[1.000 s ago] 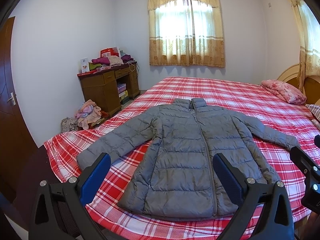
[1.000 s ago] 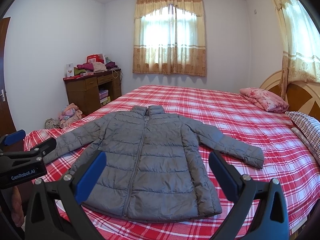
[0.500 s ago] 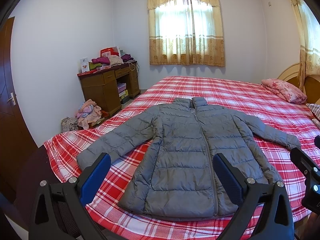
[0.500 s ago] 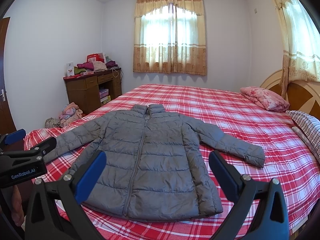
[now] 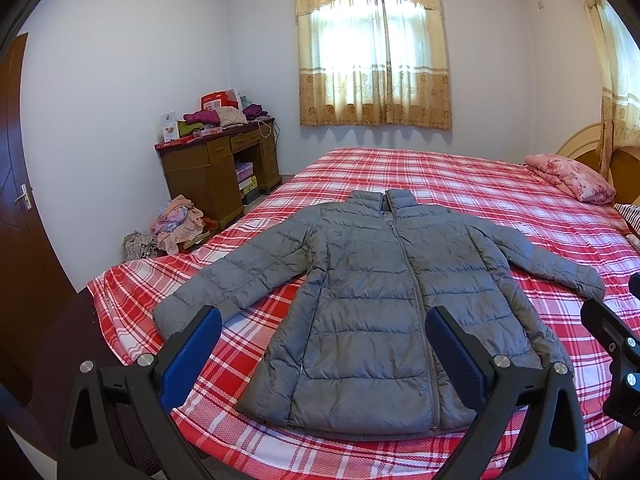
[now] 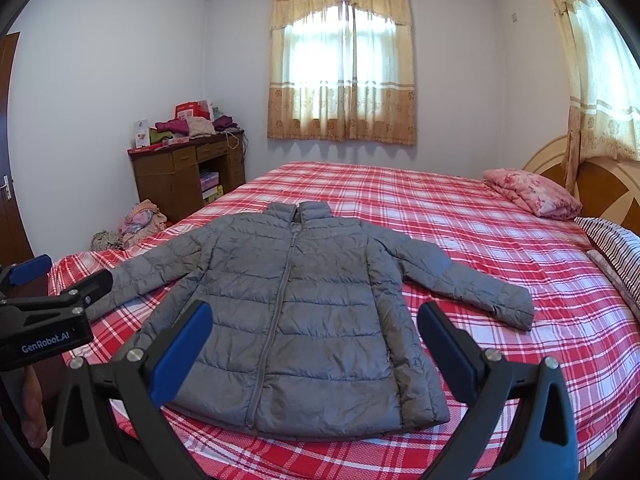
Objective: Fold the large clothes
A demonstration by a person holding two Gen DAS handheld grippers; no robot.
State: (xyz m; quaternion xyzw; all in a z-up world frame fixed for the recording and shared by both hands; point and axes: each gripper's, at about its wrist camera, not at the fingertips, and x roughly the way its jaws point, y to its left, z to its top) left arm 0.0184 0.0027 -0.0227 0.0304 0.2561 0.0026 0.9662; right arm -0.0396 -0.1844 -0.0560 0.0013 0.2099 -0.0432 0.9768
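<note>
A grey puffer jacket (image 5: 376, 312) lies flat, front up and zipped, on the red plaid bed (image 5: 460, 184), both sleeves spread out, collar away from me. It also shows in the right wrist view (image 6: 296, 312). My left gripper (image 5: 322, 354) is open and empty, held above the jacket's hem at the near bed edge. My right gripper (image 6: 316, 350) is open and empty, also above the hem. Each gripper shows at the edge of the other's view: the right gripper (image 5: 616, 344) and the left gripper (image 6: 48, 312).
A pink folded quilt (image 6: 532, 194) and a striped pillow (image 6: 616, 244) lie near the wooden headboard (image 6: 600, 184) at right. A cluttered wooden desk (image 5: 216, 168) stands at the left wall with a clothes pile (image 5: 176, 224) on the floor. A brown door (image 5: 16, 208) is at far left.
Both grippers have shifted very slightly; the jacket has not moved and both grippers stay open.
</note>
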